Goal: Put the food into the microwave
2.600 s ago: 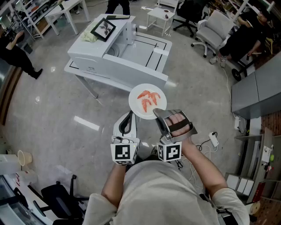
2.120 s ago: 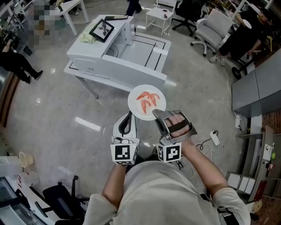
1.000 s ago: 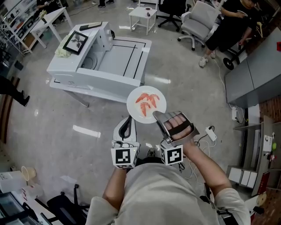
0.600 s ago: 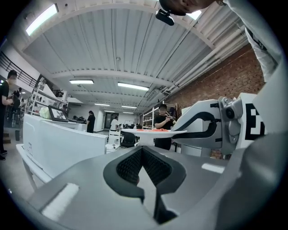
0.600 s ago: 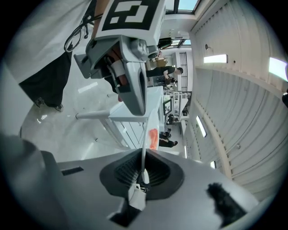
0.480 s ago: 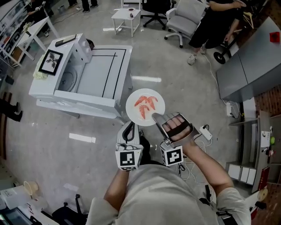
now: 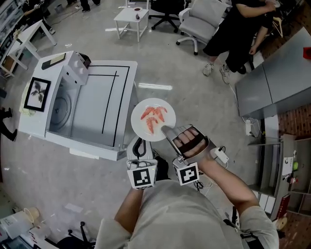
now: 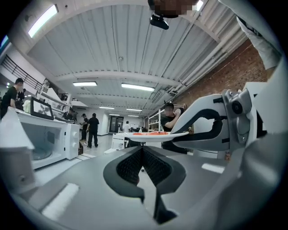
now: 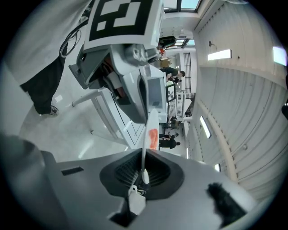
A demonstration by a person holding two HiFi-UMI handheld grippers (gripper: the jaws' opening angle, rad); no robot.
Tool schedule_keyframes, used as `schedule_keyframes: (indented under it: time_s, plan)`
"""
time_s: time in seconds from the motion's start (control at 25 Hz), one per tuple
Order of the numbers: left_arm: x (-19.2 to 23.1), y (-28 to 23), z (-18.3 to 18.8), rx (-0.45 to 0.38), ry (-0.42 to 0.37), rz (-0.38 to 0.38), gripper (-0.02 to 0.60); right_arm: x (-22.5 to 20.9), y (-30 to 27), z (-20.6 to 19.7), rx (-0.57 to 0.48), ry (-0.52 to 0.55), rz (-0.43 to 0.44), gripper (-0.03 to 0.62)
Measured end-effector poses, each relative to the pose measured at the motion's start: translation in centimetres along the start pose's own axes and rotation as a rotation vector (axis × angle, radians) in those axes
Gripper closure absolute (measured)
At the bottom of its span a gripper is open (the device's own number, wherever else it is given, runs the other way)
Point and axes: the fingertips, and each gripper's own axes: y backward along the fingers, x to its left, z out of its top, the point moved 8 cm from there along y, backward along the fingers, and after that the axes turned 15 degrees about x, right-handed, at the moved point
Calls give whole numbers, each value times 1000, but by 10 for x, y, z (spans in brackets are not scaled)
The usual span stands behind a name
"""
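A white plate (image 7: 153, 121) with several orange shrimp (image 7: 151, 114) is held level above the floor. My right gripper (image 7: 167, 132) is shut on its near rim. In the right gripper view the plate (image 9: 145, 148) stands edge-on between the pads, the shrimp (image 9: 153, 138) on its far side. My left gripper (image 7: 140, 144) hangs just left of the plate and below it, shut on nothing, pads (image 8: 135, 164) pressed together. The white microwave (image 7: 53, 97) stands on a white table (image 7: 114, 92) to the left. From the left gripper view the microwave (image 8: 42, 141) is at the left and the plate (image 8: 155, 133) ahead.
A framed picture (image 7: 36, 92) lies on top of the microwave. A seated person in black (image 7: 238, 29), office chairs (image 7: 201, 17) and a small white side table (image 7: 129, 14) are further off. Grey cabinets (image 7: 272, 82) line the right. A power strip (image 7: 221, 154) lies on the floor.
Both grippers and the plate have travelled across the floor together. The table with the microwave has swung from ahead to my left and come nearer. The grip on the plate is unchanged.
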Motion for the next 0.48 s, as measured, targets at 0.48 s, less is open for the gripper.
schedule_keyframes:
  time_s: [0.48]
  plan:
    - [48,-81,28,36,93,143,574,-36,-128,-8,-161,71,-68,568]
